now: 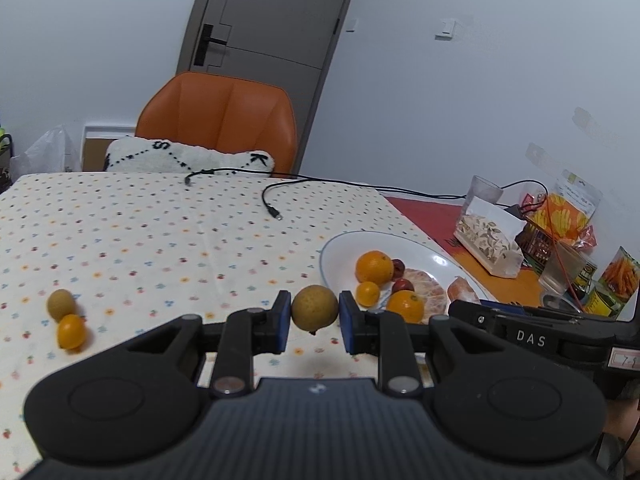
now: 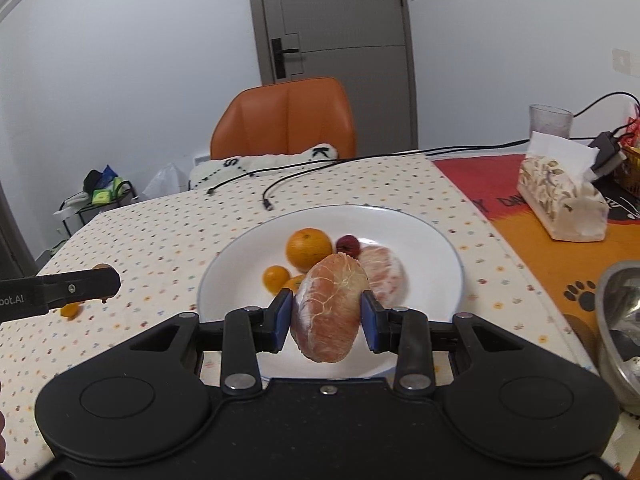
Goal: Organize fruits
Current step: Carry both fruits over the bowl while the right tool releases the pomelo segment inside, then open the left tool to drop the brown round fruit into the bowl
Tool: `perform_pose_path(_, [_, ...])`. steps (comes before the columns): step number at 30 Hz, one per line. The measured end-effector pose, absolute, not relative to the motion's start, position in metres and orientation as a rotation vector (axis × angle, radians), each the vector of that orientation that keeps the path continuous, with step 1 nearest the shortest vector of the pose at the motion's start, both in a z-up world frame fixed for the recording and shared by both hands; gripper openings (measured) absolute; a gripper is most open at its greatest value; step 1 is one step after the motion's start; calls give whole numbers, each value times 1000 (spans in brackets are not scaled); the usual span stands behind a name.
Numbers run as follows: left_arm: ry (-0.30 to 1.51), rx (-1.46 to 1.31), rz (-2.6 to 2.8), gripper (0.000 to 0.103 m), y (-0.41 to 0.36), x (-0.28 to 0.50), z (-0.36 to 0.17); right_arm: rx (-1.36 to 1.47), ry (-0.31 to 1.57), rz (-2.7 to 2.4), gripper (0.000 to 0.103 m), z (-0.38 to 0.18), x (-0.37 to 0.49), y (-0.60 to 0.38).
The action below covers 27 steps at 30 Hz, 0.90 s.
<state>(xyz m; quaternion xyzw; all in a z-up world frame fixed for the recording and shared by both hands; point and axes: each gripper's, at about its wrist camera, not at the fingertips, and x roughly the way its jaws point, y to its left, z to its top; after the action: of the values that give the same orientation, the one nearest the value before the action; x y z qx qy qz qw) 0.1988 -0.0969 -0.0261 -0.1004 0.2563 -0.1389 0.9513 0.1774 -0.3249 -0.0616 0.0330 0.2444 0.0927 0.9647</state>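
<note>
My left gripper (image 1: 315,322) is shut on a round brown-yellow fruit (image 1: 314,307), held above the dotted tablecloth just left of the white plate (image 1: 424,250). My right gripper (image 2: 326,320) is shut on a peeled pink pomelo segment (image 2: 330,314) above the plate's near part (image 2: 432,240). The plate holds a large orange (image 2: 309,249), small oranges (image 2: 276,278), a red fruit (image 2: 347,245) and another pomelo segment (image 2: 386,276). A second brown fruit (image 1: 61,305) and a small orange (image 1: 71,332) lie on the cloth at left.
Black cables (image 1: 272,204) lie on the far cloth. A tissue pack (image 2: 560,196), a glass (image 2: 550,120) and snack bags (image 1: 568,216) stand at right. A steel bowl (image 2: 620,320) sits at the near right. An orange chair (image 1: 218,120) stands behind the table.
</note>
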Motion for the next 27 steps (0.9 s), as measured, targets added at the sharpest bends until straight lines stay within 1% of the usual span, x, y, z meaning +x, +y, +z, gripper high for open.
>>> perform_pose_path(22, [571, -154, -354, 24, -149, 241, -39, 107, 475, 115, 35, -65, 200, -361])
perform_pose_path(24, [574, -148, -358, 24, -153, 244, -39, 99, 475, 125, 40, -64, 200, -359])
perform_pose_path(25, [572, -145, -360, 24, -155, 245, -39, 95, 466, 127, 40, -64, 198, -359])
perform_pose_path(26, [571, -140, -361, 24, -157, 247, -39, 87, 457, 130, 42, -63, 196, -358])
perform_pose_path(27, [572, -137, -362, 24, -159, 248, -39, 79, 455, 131, 46, -63, 194, -356])
